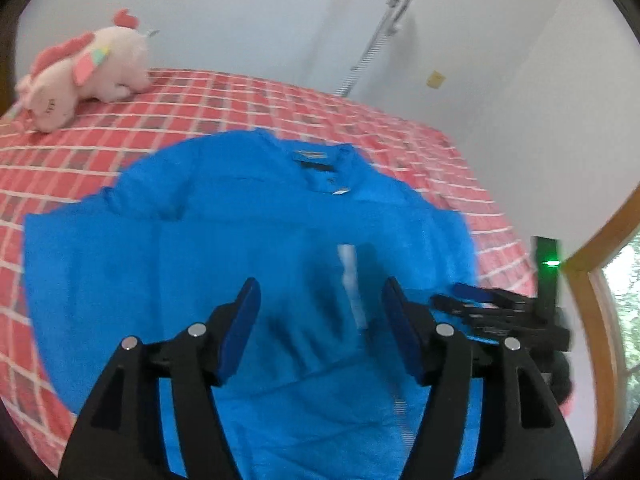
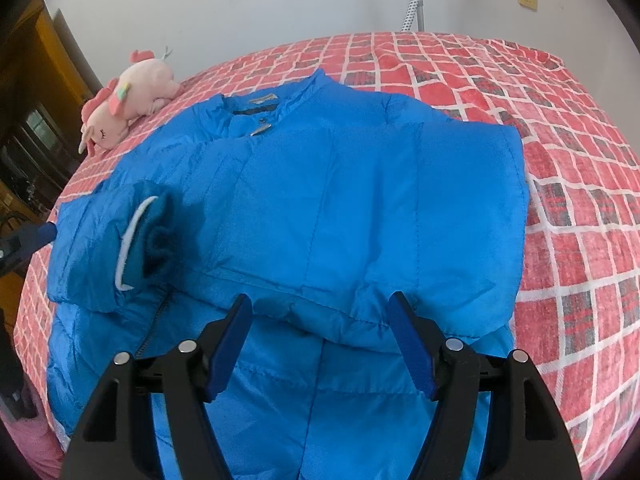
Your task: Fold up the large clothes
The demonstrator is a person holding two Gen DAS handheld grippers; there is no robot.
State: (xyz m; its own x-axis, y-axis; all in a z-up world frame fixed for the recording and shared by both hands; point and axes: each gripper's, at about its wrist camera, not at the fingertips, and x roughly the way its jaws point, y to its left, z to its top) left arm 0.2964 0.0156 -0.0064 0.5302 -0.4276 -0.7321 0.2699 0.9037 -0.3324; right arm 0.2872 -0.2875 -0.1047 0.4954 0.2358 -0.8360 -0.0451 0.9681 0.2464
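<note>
A bright blue padded jacket (image 1: 240, 220) (image 2: 340, 200) lies spread on the bed, collar (image 2: 260, 108) toward the far side. Both sleeves are folded in over the body. One sleeve's cuff (image 2: 148, 236), with its white inner rim, rests on the jacket's left part. My left gripper (image 1: 320, 286) hovers over the jacket's middle, jaws open, nothing between the pads; this view is blurred. My right gripper (image 2: 320, 300) stands open just above the folded sleeve's near edge, also holding nothing. The right gripper (image 1: 480, 300) shows at the left wrist view's right side, and part of the left gripper (image 2: 24, 240) at the right wrist view's left edge.
The bed has a red checked cover (image 1: 240, 100) (image 2: 560, 160). A pink plush toy (image 1: 88, 76) (image 2: 128, 100) lies near the far left corner. A metal pole (image 1: 376, 40) leans by the white wall. A wooden window frame (image 1: 600, 300) stands right; dark furniture (image 2: 32, 120) stands left.
</note>
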